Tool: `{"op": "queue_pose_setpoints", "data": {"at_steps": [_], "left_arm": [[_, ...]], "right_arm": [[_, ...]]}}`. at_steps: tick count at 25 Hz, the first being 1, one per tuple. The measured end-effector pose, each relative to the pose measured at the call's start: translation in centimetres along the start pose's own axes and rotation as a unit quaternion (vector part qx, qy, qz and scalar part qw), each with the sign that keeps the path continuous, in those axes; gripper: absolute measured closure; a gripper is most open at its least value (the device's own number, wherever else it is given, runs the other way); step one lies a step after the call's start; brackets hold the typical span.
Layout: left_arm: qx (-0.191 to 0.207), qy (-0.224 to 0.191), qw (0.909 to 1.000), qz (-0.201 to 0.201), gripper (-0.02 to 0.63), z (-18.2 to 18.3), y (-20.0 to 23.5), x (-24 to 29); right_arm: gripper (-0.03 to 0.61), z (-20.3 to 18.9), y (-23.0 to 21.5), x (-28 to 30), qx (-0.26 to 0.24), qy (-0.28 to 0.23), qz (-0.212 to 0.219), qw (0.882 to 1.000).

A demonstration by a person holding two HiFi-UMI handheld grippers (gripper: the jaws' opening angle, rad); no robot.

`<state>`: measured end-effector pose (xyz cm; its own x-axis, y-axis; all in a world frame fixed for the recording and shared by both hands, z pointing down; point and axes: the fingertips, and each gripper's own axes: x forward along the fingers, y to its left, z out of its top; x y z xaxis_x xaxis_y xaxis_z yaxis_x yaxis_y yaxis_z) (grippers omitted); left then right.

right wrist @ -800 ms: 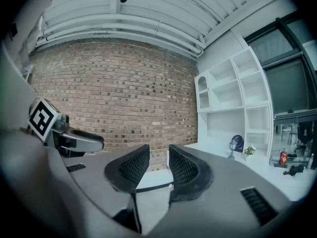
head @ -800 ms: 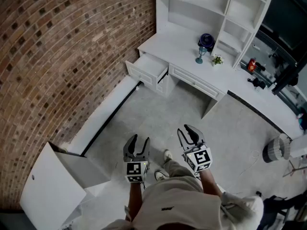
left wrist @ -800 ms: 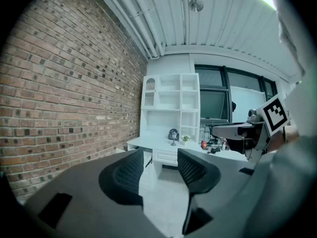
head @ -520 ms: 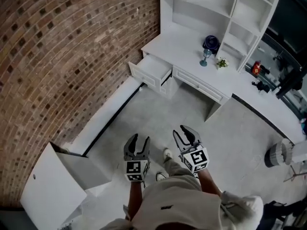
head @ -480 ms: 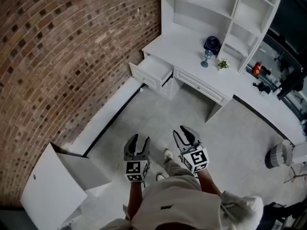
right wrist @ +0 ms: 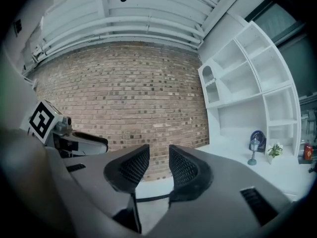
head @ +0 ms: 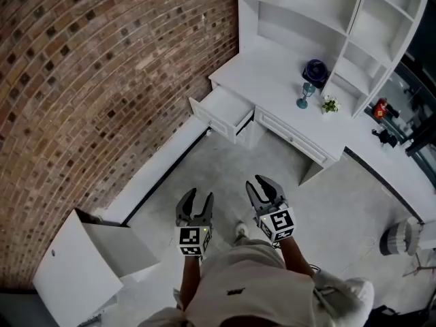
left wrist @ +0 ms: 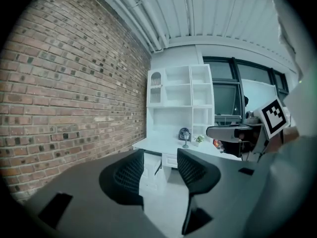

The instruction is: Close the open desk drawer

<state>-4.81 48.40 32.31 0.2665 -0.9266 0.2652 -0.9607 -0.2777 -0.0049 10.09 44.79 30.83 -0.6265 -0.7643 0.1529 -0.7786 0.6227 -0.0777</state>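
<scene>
Drawer (head: 227, 114) juts open from the left end of the white counter (head: 272, 73), beside the brick wall (head: 102, 60) and well apart from both tools. These hang low in front of the person, the left tool (head: 199, 199) and right tool (head: 261, 188) each with jaws partly apart and empty. A push landing off-centre would likely skew the drawer and jam it, or an open jaw could snag its front edge.

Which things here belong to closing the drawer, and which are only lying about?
For the job: open drawer, desk, left gripper, right gripper, both open and empty.
Lying about: blue ornament, glass goblet, small plant, white box.
</scene>
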Motion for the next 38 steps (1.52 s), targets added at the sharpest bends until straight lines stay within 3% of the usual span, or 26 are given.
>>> {"op": "queue_pose_setpoints", "data": {"at_steps": [7,18,33,38], "left_arm": [[0.012,-0.005,0.9998,0.014,0.393,2.1,0.1,4.2],[0.003,0.004,0.9998,0.021,0.394,1.9,2.8,7.7],[-0.003,0.007,0.9996,-0.026,0.397,2.0,13.0,15.1],[0.004,-0.015,0.9985,-0.052,0.397,3.6,16.8,17.8]], "right_arm": [[0.451,1.5,-3.3,3.3,0.021,-0.007,0.019,1.000],[0.453,1.2,-5.2,7.3,0.015,0.006,0.018,1.000],[0.453,2.3,-5.3,18.1,0.013,0.020,-0.042,0.999],[0.453,1.8,-5.0,22.0,0.005,0.032,-0.062,0.998]]}}
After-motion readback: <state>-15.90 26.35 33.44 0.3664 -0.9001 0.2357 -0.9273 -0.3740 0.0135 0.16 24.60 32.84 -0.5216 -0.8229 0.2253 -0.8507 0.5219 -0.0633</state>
